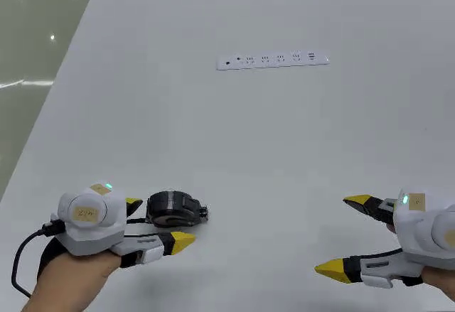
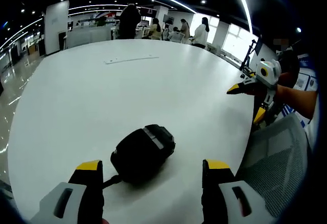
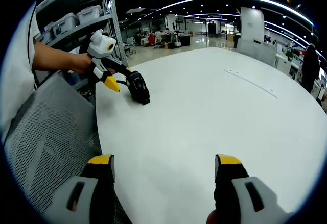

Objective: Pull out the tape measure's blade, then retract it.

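Left gripper point(image 1: 159, 221) point(image 2: 153, 165): yellow-tipped jaws spread wide, closed on nothing. Black tape measure point(image 1: 170, 209) point(image 2: 143, 152) point(image 3: 138, 87): lies on the white table point(image 1: 249, 134) between those two jaws, nearer one; contact cannot be told. Right gripper point(image 1: 343, 235) point(image 3: 163, 160): jaws wide apart, empty, well apart from the tape measure. Power strip point(image 1: 272, 60): farther along the table.

Our left gripper point(image 1: 160, 221) is held low with its jaws spread wide, the tips pointing across toward the other tongs. Our left hand point(image 1: 75, 273) grips it from behind. Our right gripper point(image 1: 334, 234) sits well apart to its right, its jaws also parted wide and its tips aimed back at the left one. Our right hand point(image 1: 442, 282) holds it at the rear.
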Action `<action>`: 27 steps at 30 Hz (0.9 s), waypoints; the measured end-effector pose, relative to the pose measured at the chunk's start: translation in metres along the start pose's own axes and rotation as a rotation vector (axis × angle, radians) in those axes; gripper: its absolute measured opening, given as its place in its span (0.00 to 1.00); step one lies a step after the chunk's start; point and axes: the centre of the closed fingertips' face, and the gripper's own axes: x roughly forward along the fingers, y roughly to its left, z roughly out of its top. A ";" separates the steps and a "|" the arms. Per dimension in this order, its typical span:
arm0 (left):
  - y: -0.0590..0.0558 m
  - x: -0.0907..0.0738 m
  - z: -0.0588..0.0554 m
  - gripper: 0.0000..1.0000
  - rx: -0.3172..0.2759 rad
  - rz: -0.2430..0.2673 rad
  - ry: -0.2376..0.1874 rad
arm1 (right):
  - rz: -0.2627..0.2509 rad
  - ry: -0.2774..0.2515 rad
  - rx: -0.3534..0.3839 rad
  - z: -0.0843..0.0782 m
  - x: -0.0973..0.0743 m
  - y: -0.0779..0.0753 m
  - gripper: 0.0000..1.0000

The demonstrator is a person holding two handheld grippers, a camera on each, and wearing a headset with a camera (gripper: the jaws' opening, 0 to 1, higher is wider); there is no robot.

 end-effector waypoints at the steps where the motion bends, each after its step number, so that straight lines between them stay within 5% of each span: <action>1: 0.000 0.000 0.000 0.76 0.005 -0.001 0.000 | 0.003 0.001 -0.001 0.000 0.001 0.000 0.81; 27: 0.018 -0.003 0.000 0.70 0.196 -0.093 0.064 | 0.098 0.057 -0.066 0.014 0.052 0.008 0.77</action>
